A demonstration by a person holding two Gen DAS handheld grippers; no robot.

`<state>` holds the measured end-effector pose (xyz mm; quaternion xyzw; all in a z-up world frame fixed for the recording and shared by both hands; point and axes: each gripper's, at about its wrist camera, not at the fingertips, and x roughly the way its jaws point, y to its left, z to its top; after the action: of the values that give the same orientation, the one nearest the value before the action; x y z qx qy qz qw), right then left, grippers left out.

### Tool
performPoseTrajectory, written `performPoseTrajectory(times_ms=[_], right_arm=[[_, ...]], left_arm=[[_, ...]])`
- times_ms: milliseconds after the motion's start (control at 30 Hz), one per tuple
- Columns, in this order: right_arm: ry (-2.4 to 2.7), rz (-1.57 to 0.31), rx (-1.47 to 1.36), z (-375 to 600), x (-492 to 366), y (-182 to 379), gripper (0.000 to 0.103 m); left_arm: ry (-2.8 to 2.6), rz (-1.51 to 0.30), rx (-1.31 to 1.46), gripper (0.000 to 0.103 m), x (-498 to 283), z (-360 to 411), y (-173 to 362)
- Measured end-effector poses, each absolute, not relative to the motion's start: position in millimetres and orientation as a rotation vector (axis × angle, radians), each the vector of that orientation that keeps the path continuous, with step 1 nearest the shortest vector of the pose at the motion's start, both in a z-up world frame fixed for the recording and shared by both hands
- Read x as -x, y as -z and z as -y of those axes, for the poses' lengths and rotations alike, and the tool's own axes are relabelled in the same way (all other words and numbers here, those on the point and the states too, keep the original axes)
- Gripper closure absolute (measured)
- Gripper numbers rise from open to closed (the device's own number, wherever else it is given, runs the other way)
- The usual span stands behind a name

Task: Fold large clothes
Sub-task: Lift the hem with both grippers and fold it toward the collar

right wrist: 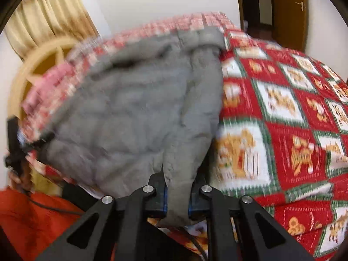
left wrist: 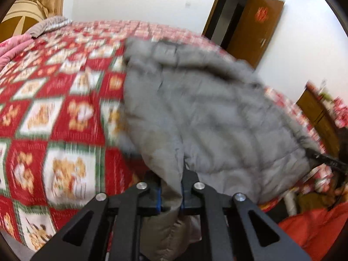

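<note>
Between each gripper's (left wrist: 171,192) jaws, grey jacket (left wrist: 208,117) fabric.

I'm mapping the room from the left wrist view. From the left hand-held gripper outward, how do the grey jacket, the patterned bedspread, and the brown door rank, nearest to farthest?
1. Grey jacket: clamped in the left hand-held gripper, dead ahead.
2. Patterned bedspread: under the jacket, spreading left.
3. Brown door: upper right, beyond the bed.

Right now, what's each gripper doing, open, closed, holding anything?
Left gripper: closed on the grey padded jacket.
Right gripper: closed on the same jacket.
</note>
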<state>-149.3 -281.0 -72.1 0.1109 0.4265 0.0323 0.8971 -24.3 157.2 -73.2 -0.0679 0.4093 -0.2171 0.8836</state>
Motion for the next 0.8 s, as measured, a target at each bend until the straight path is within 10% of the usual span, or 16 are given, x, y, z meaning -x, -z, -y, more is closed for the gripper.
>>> performPoseTrajectory(times_ms=[800], right_arm=[[-0.2, -0.573, -0.509, 328.9, 189.1, -39.7, 0.092]], left_arm=[[0.699, -0.531, 0.411, 0.091, 28.3, -198.1, -36.0]])
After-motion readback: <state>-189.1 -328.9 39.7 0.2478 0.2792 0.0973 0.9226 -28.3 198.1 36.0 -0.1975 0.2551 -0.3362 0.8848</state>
